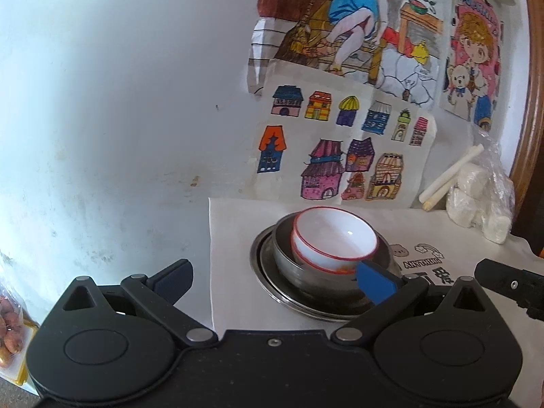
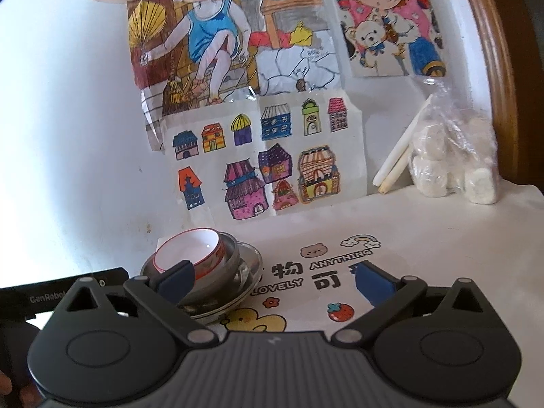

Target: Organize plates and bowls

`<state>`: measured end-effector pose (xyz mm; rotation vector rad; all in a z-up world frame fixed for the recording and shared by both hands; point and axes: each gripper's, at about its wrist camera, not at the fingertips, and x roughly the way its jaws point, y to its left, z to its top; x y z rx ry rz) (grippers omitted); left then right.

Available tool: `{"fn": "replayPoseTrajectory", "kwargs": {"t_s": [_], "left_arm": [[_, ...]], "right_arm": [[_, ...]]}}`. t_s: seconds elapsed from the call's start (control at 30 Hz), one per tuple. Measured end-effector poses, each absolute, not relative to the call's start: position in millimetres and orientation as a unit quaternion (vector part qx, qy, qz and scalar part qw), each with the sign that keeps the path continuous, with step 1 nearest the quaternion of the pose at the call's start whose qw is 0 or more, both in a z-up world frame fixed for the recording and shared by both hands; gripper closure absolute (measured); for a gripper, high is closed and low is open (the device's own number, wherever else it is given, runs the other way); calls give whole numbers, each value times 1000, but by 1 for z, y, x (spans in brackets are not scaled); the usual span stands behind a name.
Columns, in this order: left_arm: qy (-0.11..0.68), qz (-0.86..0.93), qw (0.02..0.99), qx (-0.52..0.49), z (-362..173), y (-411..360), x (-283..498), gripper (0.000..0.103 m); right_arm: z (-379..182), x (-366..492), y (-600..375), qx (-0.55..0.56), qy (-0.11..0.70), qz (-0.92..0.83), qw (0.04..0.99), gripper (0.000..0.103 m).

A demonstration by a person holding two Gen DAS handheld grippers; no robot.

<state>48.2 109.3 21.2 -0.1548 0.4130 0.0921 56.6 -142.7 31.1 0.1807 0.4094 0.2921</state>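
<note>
While the white bowls [image 1: 335, 239] with red rims are sitting nested inside a steel bowl [image 1: 289, 265], which in turn is resting on steel plates [image 1: 306, 302], the whole stack is standing near the left edge of the printed cloth [image 2: 425, 238] covering the desk, not far from the wall with the children's drawings [image 2: 265, 156]. The left gripper [image 1: 272, 275] is hanging just in front of the stack with its jaws spread wide and holding nothing — its right blue pad is overlapping the bowls' near rim in the left wrist view, though whether it is touching I cannot tell. The right gripper [image 2: 275, 277] is hovering beside the stack, likewise spread wide and empty, over the cloth's lettering.

The stacking is looking close to finished. The risk now is a nudge: the top bowl is sitting tilted, so a pad catching its rim could be tipping it out, or pushing the whole pile toward the cloth's left edge, where the surface seems to be ending. The smooth cloth sliding under the plates would be making that worse — and the bag of white lumps [image 2: 452, 166] at the back right corner is staying well apart.
</note>
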Motion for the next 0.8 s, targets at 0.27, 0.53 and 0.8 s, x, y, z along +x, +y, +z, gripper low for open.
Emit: {"fn": "replayPoseTrajectory", "kwargs": {"t_s": [0.27, 0.53, 0.8], "left_arm": [[200, 32, 977, -64, 19, 97, 36, 1], [199, 25, 978, -51, 12, 87, 22, 1], [198, 17, 979, -45, 7, 81, 8, 1]], "right_arm": [[29, 35, -151, 84, 197, 127, 969, 0], [24, 17, -155, 82, 195, 118, 970, 0], [15, -2, -159, 84, 201, 104, 970, 0]]}}
